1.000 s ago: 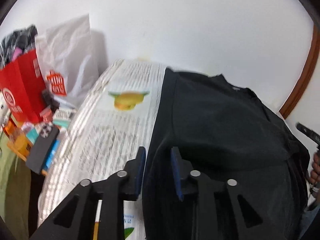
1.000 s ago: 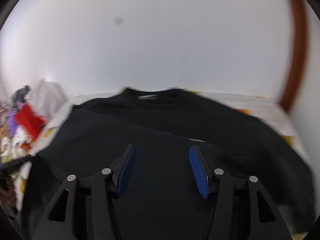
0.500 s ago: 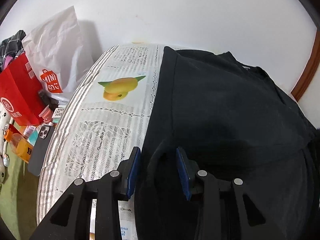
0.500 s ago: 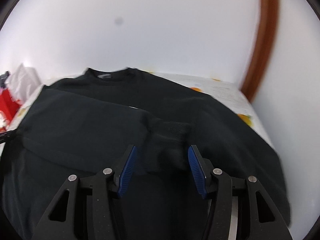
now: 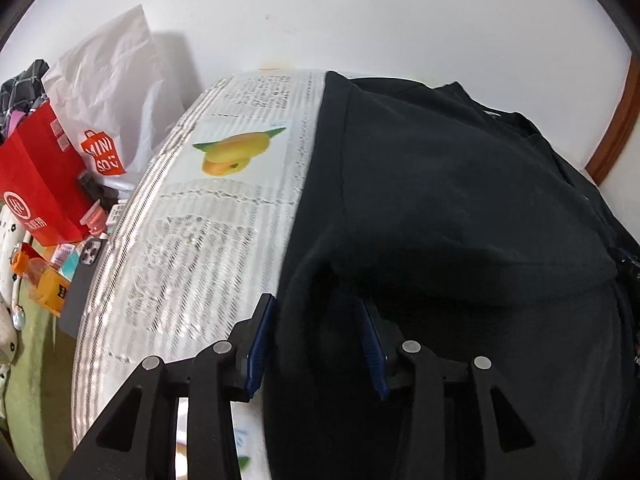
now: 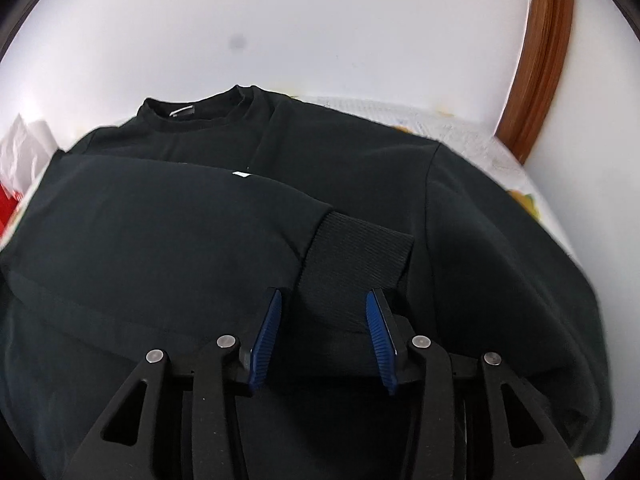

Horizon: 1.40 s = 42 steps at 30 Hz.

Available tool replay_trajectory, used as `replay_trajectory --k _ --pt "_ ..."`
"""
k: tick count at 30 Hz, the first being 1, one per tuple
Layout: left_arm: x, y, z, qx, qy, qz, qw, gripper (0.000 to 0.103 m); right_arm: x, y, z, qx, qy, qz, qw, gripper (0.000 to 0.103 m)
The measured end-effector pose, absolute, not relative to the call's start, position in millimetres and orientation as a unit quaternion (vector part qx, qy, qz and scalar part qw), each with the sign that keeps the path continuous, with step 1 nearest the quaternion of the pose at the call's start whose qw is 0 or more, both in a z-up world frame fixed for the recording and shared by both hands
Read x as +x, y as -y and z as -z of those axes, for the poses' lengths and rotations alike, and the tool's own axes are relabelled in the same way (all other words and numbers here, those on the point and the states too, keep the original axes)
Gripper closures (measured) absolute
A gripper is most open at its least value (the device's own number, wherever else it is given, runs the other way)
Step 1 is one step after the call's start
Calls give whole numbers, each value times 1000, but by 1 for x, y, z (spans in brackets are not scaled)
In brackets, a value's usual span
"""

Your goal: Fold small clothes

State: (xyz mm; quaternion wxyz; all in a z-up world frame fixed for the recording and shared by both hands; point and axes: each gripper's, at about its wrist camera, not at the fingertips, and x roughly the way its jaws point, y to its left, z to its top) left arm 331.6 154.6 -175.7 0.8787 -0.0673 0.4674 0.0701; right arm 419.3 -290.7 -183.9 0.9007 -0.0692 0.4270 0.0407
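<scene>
Black sweatshirt (image 6: 360, 184): laid flat, collar at the far end from both tools, one sleeve folded across the chest with its ribbed cuff (image 6: 356, 256) pointing at the right tool.

Right tool (image 6: 322, 336): jaws have just been closing; the cuff lies between the blue pads, whether they press on it I cannot tell.

Left tool (image 5: 316, 344): jaws have just been opening and stand apart, straddling the garment's side edge; black cloth lies between them, not pinched.

Tabletop (image 5: 192, 248): covered in printed white paper with a mango picture (image 5: 236, 152), bare to the left of the left tool.

Beyond that edge: red paper bag (image 5: 36, 184), white shopping bag (image 5: 108, 92), dark phone (image 5: 80, 280), orange bottle (image 5: 46, 280), small clutter.

Room: white wall (image 6: 320, 20) behind; brown wooden trim (image 6: 540, 52) to the right of the right tool.
</scene>
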Motion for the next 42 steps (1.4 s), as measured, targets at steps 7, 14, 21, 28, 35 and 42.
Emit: replay_trajectory --k 7,14,21,28,35,42 --pt "305 -139 161 -73 -458 -60 884 53 349 322 141 -52 -374 -43 925 52" --pt "271 -125 158 -77 -453 -51 887 47 294 436 146 -58 -380 116 916 22" --pt "248 -116 165 -90 -449 -62 887 45 288 513 189 -26 -436 141 888 22" --pt "235 -110 173 -85 -458 -92 880 45 320 526 199 22 -436 117 892 32" --pt "237 -112 170 -71 -457 -117 879 45 316 523 177 -57 -388 164 905 97" --pt "232 -119 169 -28 -457 -136 878 45 303 468 95 -78 -293 153 940 97"
